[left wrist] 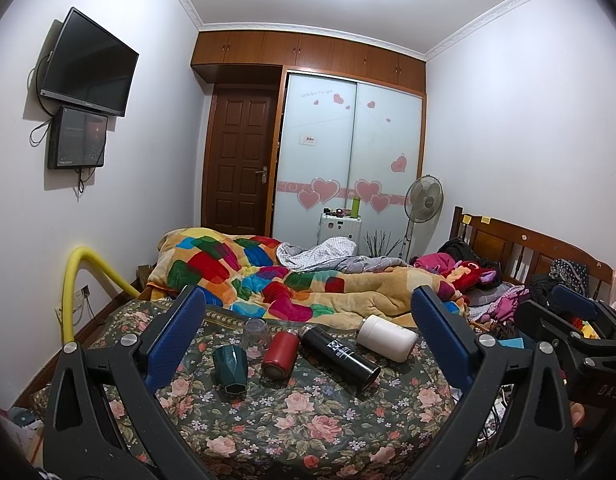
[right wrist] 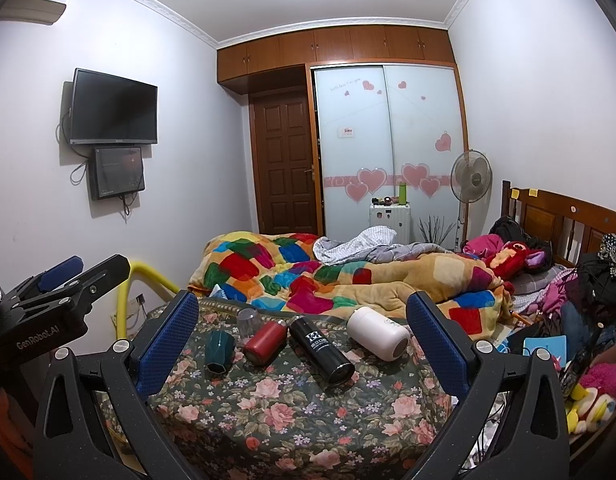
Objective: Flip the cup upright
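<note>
On a floral cloth [left wrist: 308, 420] [right wrist: 292, 412] lie several vessels. A dark green faceted cup [left wrist: 230, 369] [right wrist: 217, 352] and a clear glass [left wrist: 256, 332] [right wrist: 248, 321] stand upside down. A red flask [left wrist: 280, 354] [right wrist: 265, 342], a black flask [left wrist: 339, 356] [right wrist: 321, 350] and a white flask [left wrist: 385, 338] [right wrist: 377, 333] lie on their sides. My left gripper [left wrist: 308, 332] is open and empty, held back from them. My right gripper [right wrist: 302, 330] is open and empty, also short of them. Each gripper shows in the other's view, the right one [left wrist: 575, 320] and the left one [right wrist: 60, 284].
A colourful quilt [left wrist: 308, 280] lies heaped just behind the vessels. Clothes and toys [right wrist: 567, 320] pile at the right by the wooden headboard [left wrist: 527, 244]. A yellow foam rail [left wrist: 80, 280] stands at the left. A fan [right wrist: 469, 180] and a suitcase stand by the wardrobe.
</note>
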`<state>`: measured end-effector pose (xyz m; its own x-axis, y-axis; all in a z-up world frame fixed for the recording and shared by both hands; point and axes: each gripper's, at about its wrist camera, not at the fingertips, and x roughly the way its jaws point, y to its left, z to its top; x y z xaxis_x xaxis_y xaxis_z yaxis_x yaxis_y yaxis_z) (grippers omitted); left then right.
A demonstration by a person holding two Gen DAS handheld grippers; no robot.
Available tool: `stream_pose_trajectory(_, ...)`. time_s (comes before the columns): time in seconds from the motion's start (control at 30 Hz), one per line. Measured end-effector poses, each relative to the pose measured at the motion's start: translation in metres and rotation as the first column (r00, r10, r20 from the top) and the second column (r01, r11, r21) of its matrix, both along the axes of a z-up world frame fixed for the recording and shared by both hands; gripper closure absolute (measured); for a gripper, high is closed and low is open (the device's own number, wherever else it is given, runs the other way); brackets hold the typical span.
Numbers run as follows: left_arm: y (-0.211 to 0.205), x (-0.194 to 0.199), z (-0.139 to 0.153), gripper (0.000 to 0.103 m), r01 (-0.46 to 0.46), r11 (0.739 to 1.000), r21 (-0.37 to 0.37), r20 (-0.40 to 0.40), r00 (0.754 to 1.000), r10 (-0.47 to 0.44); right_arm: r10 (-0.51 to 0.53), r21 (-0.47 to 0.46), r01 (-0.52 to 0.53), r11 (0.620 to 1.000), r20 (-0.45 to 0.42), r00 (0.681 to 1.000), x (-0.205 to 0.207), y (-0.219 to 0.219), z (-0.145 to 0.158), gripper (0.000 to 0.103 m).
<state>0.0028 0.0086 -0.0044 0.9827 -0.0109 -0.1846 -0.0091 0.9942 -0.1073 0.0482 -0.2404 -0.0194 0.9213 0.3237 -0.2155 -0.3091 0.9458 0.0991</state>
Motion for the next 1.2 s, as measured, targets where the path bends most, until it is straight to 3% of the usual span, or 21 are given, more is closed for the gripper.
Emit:
stream_pose_trajectory(0.47, 0.009, 0.016, -0.011, 0.0, -0.013, 1.0, 0.0, -0.032, 0.999, 0.013, 0.003, -0.022, -0.004, 1.0, -0.039, 0.999, 0.02, 0.003, -0.014, 0.0)
stream_pose_trajectory(0.8, 0.032, 0.077, -0.058, 0.0, -0.048, 0.999, -0.02, -0.18, 0.983, 0.044, -0.018, -0.096, -0.001, 0.995, -0.202, 0.979, 0.091, 0.018, -0.055, 0.0)
stream_pose_trajectory(1.0, 0.051, 0.118, -0.098, 0.0, -0.097, 0.993, -0.064, -0.303, 0.95, 0.074, -0.024, -0.183, -0.042, 0.982, -0.342, 0.939, 0.156, 0.028, -0.093, 0.0)
stream_pose_trajectory(1.2, 0.059, 0.15, -0.135, 0.0, -0.128, 0.99, -0.057, -0.39, 0.916, 0.095, 0.001, -0.265, -0.15, 0.953, -0.491, 0.871, 0.224, 0.046, -0.136, 0.0)
